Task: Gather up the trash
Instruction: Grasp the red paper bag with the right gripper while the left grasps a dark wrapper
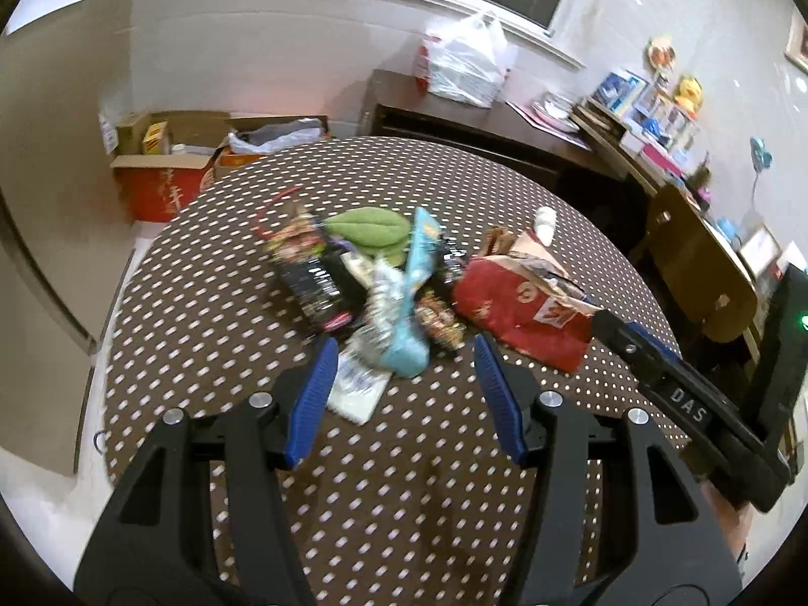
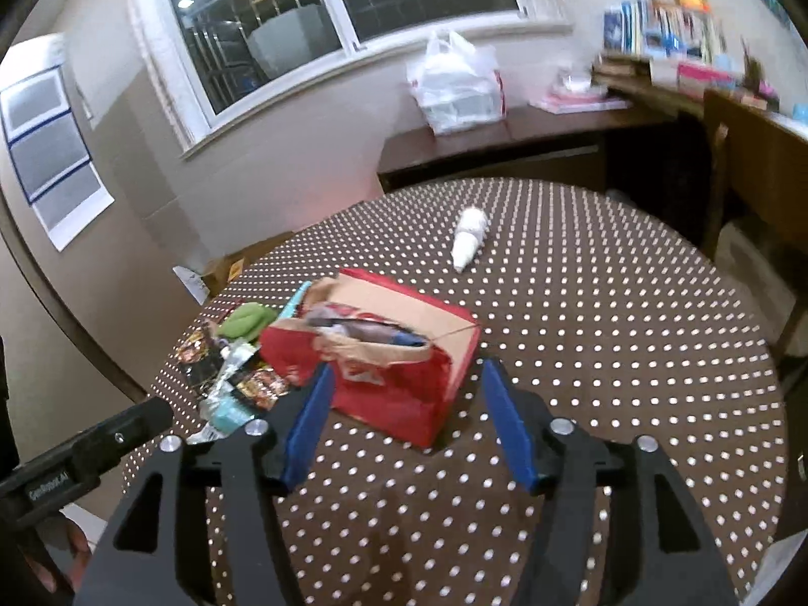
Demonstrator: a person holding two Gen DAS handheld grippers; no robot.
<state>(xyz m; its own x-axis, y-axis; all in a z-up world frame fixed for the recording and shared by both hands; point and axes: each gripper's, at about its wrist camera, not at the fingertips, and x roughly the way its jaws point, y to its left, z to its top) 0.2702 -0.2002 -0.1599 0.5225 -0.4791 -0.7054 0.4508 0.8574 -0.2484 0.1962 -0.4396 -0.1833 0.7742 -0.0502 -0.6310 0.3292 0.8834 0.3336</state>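
Mid-frame in the left wrist view, on a round brown table [image 1: 212,353] with white dots: a heap of wrappers [image 1: 363,293] — black and gaudy snack packets, a crumpled silver-and-pale-blue one, a flat white sachet nearest the lens, all blurred. Behind, a green leaf-shaped thing [image 1: 368,230]. To the right, touching the heap, a torn red paper bag [image 2: 399,368] lying on its side, brown inside, mouth ragged, scraps within. Farther back, apart, a small white bottle [image 2: 469,237] on its side. Left gripper [image 1: 404,368] open, nothing held. Right gripper [image 2: 404,414] open too, empty, the bag's near edge just ahead.
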